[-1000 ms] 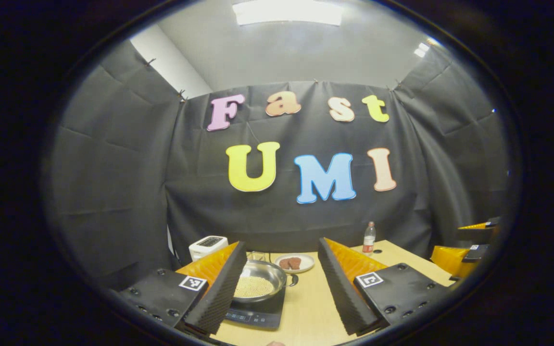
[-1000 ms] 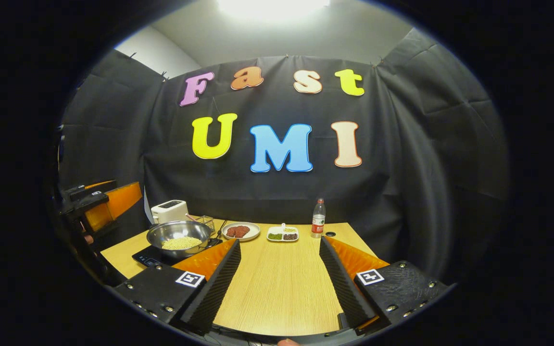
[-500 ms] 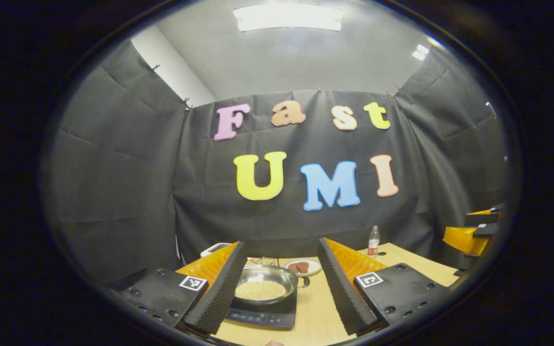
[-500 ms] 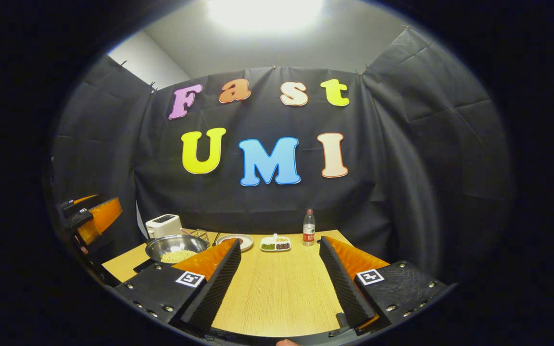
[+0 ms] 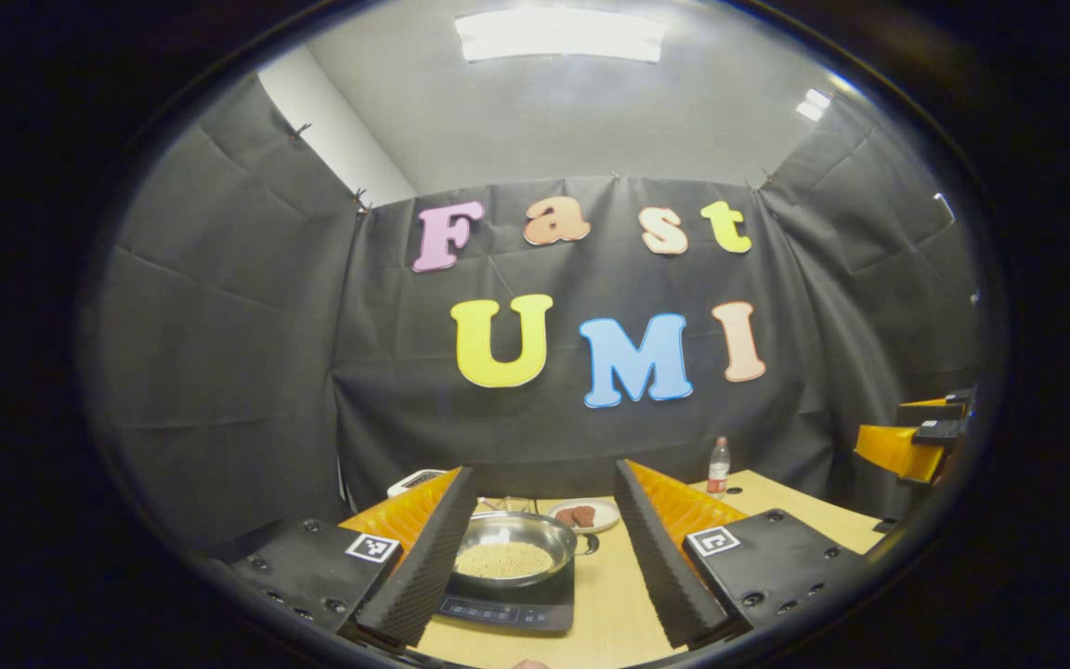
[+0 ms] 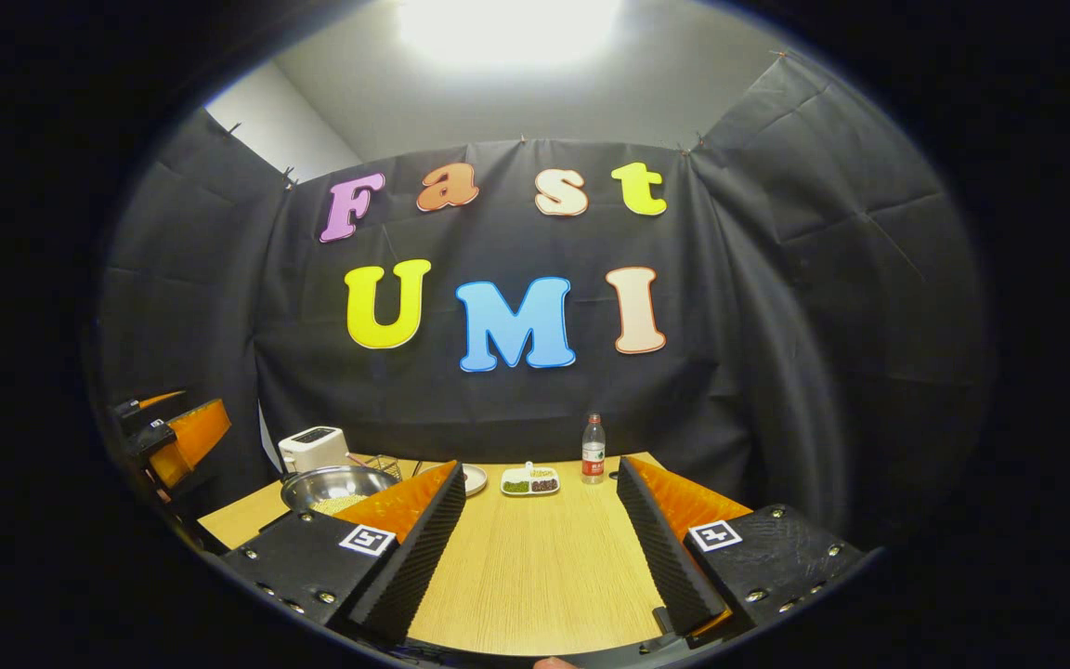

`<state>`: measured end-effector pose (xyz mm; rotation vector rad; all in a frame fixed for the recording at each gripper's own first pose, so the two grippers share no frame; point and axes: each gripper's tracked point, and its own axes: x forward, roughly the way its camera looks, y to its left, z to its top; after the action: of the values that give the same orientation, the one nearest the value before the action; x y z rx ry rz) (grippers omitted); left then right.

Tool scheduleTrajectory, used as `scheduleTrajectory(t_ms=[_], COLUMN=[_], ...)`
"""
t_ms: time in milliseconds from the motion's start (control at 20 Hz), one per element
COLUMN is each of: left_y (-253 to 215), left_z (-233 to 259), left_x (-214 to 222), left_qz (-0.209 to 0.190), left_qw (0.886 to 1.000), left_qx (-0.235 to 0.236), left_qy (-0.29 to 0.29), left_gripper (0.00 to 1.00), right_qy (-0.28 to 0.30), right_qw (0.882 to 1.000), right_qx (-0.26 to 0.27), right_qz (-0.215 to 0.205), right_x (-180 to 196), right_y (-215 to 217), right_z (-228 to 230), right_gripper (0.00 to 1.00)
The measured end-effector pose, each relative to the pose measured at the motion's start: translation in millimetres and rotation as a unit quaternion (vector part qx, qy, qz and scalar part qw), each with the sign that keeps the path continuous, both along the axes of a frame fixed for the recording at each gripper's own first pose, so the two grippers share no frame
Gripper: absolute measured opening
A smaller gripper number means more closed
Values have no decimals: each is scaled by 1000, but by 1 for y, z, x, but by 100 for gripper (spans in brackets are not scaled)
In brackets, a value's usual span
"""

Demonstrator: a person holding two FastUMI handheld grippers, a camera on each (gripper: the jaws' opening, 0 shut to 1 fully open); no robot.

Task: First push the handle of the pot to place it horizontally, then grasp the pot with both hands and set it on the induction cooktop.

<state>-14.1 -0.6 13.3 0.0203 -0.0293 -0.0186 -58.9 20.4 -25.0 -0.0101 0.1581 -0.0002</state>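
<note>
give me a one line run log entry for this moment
round steel pot of beans on black induction cooktop | left hand-held gripper open | right hand-held gripper open

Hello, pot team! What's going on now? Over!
Left gripper open, empty. Right gripper open, empty, over bare table. Pot sits on the induction cooktop, beans inside. Nothing in the way.

1. The left tool (image 5: 540, 557) is held above the bench (image 5: 609, 604), jaws wide apart and holding nothing.
2. Between the jaws, the pot (image 5: 515, 546) of pale grains sits on the induction cooktop (image 5: 507, 609).
3. Behind it lie a plate (image 5: 583, 514) and a bottle (image 5: 718, 465).
4. The right tool (image 5: 911, 444) is at the far right edge.
</note>
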Motion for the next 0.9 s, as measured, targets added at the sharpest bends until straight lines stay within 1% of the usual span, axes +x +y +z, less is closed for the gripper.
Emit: scheduleTrajectory(t_ms=[250,750,900], left_y=[3,9,9], left_z=[-3,-11,-10], left_x=[1,5,5], left_qz=[0,1,1], left_qw=[1000,1000,1000], left_qx=[-3,-12,-9], left_qy=[1,8,6], left_gripper=[100,91,91], right_qy=[-8,-24,-25], right_qw=[1000,999,999], right_qx=[-11,-20,-20], right_qz=[4,7,6], right_x=[1,4,4], right_y=[7,14,14], right_z=[6,14,15], right_gripper=[99,99,99])
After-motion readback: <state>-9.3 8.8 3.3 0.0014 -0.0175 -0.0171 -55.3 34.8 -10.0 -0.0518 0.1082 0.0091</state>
